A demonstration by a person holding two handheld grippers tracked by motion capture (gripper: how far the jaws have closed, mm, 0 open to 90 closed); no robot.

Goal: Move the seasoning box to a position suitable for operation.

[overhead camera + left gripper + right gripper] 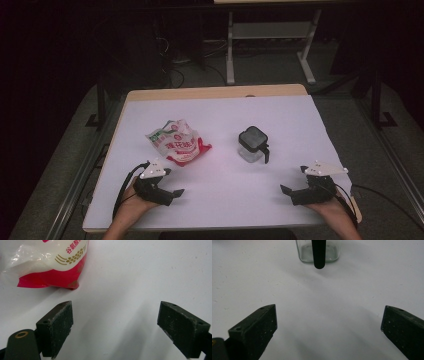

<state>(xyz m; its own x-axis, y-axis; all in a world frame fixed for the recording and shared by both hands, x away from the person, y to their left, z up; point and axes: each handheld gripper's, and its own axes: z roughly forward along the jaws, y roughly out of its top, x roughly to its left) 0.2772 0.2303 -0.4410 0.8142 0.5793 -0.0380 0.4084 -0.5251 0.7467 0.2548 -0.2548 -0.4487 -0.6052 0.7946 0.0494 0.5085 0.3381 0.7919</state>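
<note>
Red-and-white bag (178, 142) and glass jar (252, 144) lie untouched; my left tongs (174, 194) and right tongs (288, 191) gape empty, nothing begun.

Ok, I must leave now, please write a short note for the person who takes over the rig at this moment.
Left hand-held gripper: open, nothing between the jaws, at the table's near edge just short of the snack bag.
Right hand-held gripper: open, holding nothing, pointed at the glass jar.
The bag lies left of centre on the white table; the jar stands upright to its right, black lid on.
Done: nothing visible, both things untouched.
Left: probably grasping bag and jar.
</note>
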